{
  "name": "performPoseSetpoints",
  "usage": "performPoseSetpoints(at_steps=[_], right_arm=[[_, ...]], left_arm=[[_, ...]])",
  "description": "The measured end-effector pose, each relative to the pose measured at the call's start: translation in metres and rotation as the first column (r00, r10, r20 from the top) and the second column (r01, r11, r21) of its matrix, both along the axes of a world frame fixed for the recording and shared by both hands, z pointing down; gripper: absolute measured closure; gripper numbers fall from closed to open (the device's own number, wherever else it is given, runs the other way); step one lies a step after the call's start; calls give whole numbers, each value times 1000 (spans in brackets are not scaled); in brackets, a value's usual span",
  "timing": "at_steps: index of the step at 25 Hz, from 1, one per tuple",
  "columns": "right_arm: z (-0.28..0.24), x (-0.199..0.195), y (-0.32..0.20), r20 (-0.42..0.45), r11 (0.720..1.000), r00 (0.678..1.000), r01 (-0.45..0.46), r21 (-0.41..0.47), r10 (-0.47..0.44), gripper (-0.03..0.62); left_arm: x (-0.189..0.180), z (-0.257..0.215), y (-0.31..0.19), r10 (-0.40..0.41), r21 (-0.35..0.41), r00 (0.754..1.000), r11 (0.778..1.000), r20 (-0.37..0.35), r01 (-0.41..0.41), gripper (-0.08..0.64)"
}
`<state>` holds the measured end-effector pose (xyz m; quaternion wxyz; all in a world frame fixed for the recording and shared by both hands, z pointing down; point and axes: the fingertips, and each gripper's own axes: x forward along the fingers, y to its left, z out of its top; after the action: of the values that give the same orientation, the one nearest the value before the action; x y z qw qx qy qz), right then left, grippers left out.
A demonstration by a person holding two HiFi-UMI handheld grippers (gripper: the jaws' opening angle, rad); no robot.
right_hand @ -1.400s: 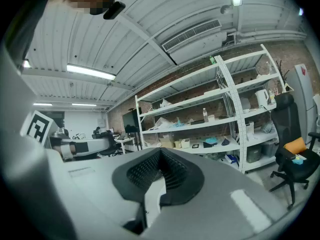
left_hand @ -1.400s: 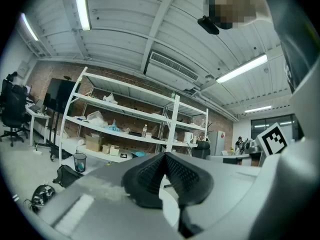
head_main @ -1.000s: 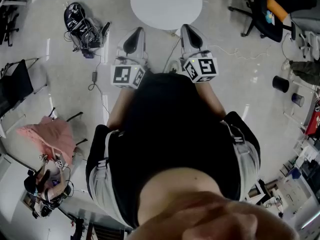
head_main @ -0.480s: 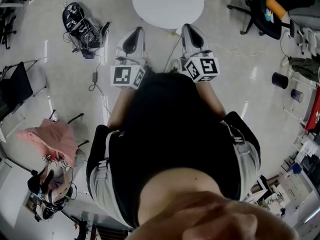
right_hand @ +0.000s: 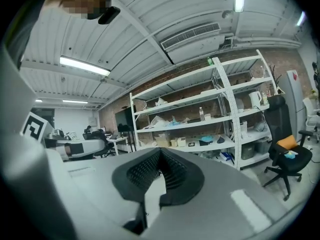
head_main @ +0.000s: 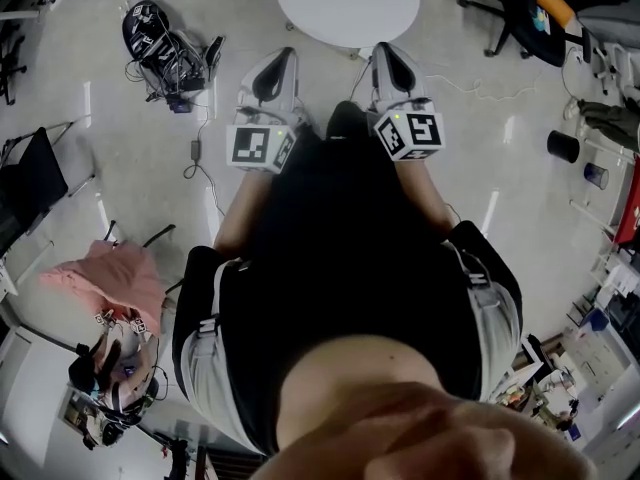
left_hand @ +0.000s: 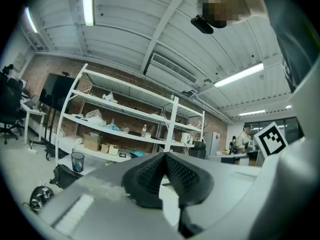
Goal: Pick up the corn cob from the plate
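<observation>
White round table (head_main: 345,8) sits at the top of the head view, its far part cut off by the frame edge. The corn cob & plate show in no view, so where they lie can't be told. The person's black shirt (head_main: 340,268) fills the centre and hides most of both arms.

The left gripper (left_hand: 164,155) is clenched, pads meeting at the tips w/ nothing btwn. The right gripper (right_hand: 160,152) is the same, clenched on nothing. Both sit side by side, pointing toward the table's near edge.

The floor (head_main: 120,138) is glossy grey. Left of the table lies a black bag (head_main: 160,40) w/ tangled cables, details hard to make out. A pink cloth (head_main: 110,278) is draped lower left. An office chair (right_hand: 287,156) carries an orange cushion.

White shelving (left_hand: 125,124) stands against a brick wall w/ boxes, bags & a bottle on its shelves; labels too small to read. A tinted bin (left_hand: 77,161) stands on the floor beside it, contents unclear.
</observation>
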<state>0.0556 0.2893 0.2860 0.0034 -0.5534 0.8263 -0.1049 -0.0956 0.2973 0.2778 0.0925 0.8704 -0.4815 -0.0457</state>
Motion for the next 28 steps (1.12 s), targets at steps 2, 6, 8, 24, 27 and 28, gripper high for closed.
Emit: performPoseSetpoints(at_steps=[2,6,8,24,27,28], right_arm=[[-1,-7,1,-6,1000,1000,3,4,-3,584],[-3,-15,-4,-7,1000,1000,17,16,-17,584],[-4,-16,-9,9,1000,1000,19,19,-19,584],[5,-5,-111,25,998,998,64,0,-64,584],[5,-1,-137,29,998,998,62,-6,-62,584],[6,0,-145,30,998,998,62,-8,-62,584]], left_arm=[[-5,1,0,2,-6,1000,1000,-6,-2,558],[-9,2,-5,0,-9,1000,1000,-18,0,558],[-8,4,-11,6,-13,1000,1000,-18,-6,558],[15,9,-114,2,-27,1000,1000,-17,-2,558],[19,9,-140,6,-28,1000,1000,0,-6,558],[21,8,-149,5,-27,1000,1000,3,-5,558]])
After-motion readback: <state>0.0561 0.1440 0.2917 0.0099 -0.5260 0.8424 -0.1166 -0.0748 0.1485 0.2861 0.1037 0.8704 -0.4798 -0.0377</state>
